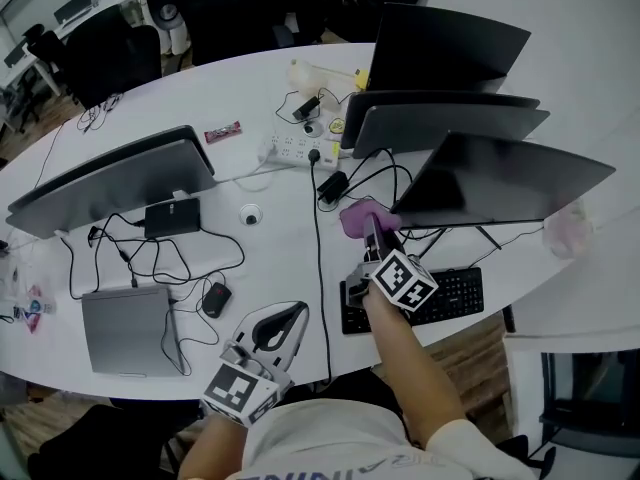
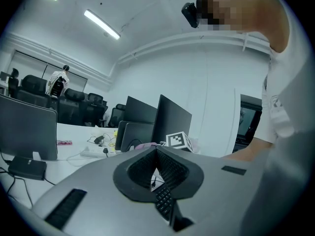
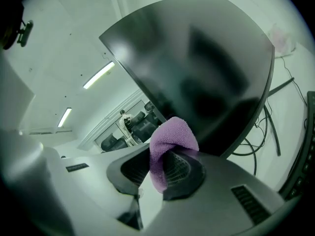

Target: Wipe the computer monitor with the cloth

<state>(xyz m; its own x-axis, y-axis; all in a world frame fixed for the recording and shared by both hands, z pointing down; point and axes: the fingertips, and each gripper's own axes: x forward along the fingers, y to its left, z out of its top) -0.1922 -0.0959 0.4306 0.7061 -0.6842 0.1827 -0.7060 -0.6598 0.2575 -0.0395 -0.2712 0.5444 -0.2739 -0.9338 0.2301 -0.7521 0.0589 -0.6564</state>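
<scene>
The right gripper [image 3: 165, 171] has its fingers squeezed tight on the purple cloth [image 3: 170, 139]. The cloth pokes out past the fingers. It sits right at the low left corner of the dark monitor [image 1: 500, 183], touching it or just beside it; I cannot tell which. The left gripper [image 2: 157, 171] hangs low by the person's body, well apart from the monitor. Its fingers are pressed together with nothing in them.

I think the wiping is only at its start, since the cloth is at one corner and the rest of the screen is far from it.

Some things could go wrong. Nothing holds the monitor, so a hard push could make it slide or tip back on its thin stand. Only a small bit of cloth covers the fingers. If it folds back or slips out, the hard fingers could scratch the screen. The black cables [image 1: 400, 183] lie on the surface just under the monitor, and a low swipe could snag them.
</scene>
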